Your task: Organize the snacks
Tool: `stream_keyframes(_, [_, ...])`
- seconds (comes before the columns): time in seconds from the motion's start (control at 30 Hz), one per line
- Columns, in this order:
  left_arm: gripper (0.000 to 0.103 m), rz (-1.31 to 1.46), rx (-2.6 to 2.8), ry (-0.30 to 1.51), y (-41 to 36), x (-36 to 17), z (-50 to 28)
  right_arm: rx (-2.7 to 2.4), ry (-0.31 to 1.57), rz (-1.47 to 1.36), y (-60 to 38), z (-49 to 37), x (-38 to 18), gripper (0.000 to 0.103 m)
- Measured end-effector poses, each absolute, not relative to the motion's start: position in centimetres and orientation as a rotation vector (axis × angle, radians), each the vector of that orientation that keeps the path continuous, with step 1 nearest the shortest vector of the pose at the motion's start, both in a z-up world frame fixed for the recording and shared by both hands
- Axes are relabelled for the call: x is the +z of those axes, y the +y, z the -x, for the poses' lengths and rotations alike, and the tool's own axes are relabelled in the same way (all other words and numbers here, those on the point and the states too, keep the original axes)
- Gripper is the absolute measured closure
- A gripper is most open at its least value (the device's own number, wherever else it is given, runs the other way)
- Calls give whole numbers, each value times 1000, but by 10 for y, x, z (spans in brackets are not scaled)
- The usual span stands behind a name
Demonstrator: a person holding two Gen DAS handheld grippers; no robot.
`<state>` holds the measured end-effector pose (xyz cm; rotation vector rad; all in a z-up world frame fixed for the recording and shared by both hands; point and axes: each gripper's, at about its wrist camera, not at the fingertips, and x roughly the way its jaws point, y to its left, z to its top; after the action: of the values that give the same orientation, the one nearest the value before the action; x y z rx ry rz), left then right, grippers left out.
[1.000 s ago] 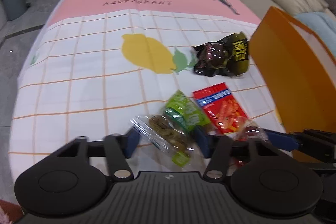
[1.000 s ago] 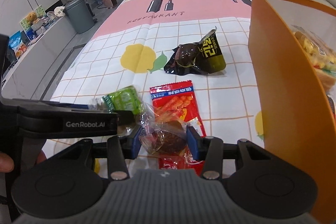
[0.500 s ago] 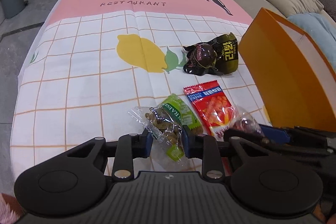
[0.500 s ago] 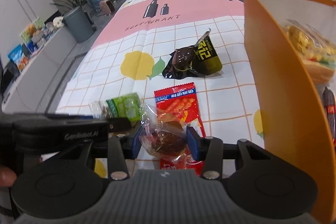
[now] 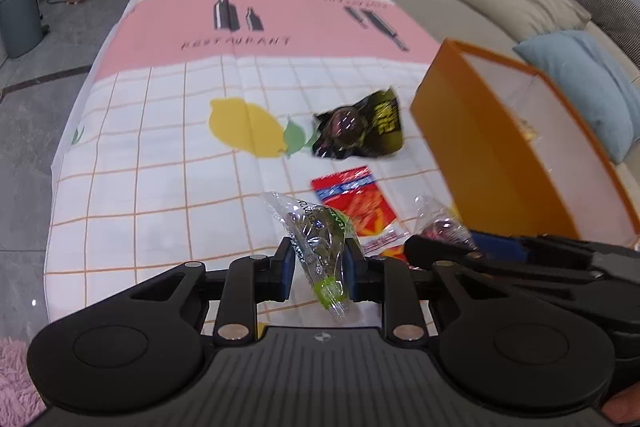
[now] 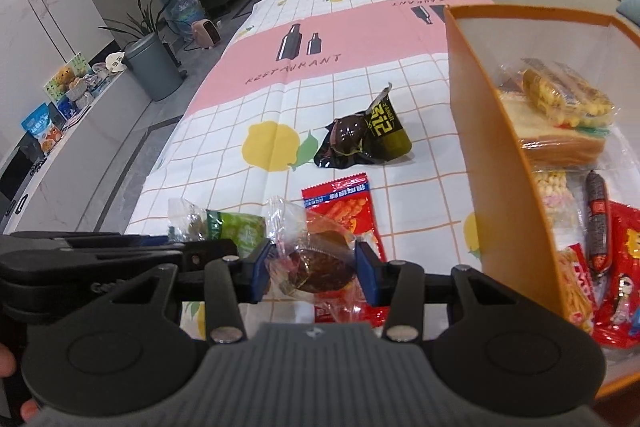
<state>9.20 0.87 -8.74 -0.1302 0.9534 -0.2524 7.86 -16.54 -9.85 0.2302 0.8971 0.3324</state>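
Observation:
My left gripper (image 5: 318, 263) is shut on a green-and-clear raisin packet (image 5: 320, 235) and holds it above the table; the packet also shows in the right wrist view (image 6: 230, 227). My right gripper (image 6: 312, 269) is shut on a clear-wrapped brown cake (image 6: 316, 263), lifted just left of the orange box (image 6: 500, 167). A red snack packet (image 6: 344, 203) and a black-and-yellow packet (image 6: 368, 139) lie on the tablecloth. The box holds several snacks, among them bread, a sausage and red packets.
The table wears a checked cloth with lemons and a pink band (image 5: 280, 27). A beige sofa with a blue cushion (image 5: 580, 79) stands to the right. A grey bin (image 6: 154, 67) and plants stand on the floor at the left.
My left gripper closed on the raisin packet and lifted it. My right gripper rose with the brown cake, so the inside of the orange box now shows.

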Motion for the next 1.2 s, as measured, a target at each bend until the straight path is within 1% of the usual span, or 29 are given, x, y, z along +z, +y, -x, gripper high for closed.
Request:
stream_keyframes(0.5, [76, 134, -315, 838, -15, -18, -86, 269, 853, -206, -184, -60, -49, 60])
stream_keyframes(0.63, [76, 119, -370, 811, -34, 0, -92, 237, 841, -210, -204, -60, -33, 60])
stream_keyframes(0.8, [76, 67, -478, 775, -78, 22, -100, 191, 819, -235, -245, -63, -9, 60])
stream_keyframes(0.93, [76, 27, -562, 768, -116, 30, -108, 165, 839, -291, -287, -73, -3, 60])
stream_keyframes(1.0, [76, 1, -596, 775, -133, 28, -114, 137, 858, -275, -304, -79, -3, 60])
stream_keyframes(1.2, [76, -101, -662, 870, -185, 3, -135, 60, 949, -203, -345, -100, -26, 60])
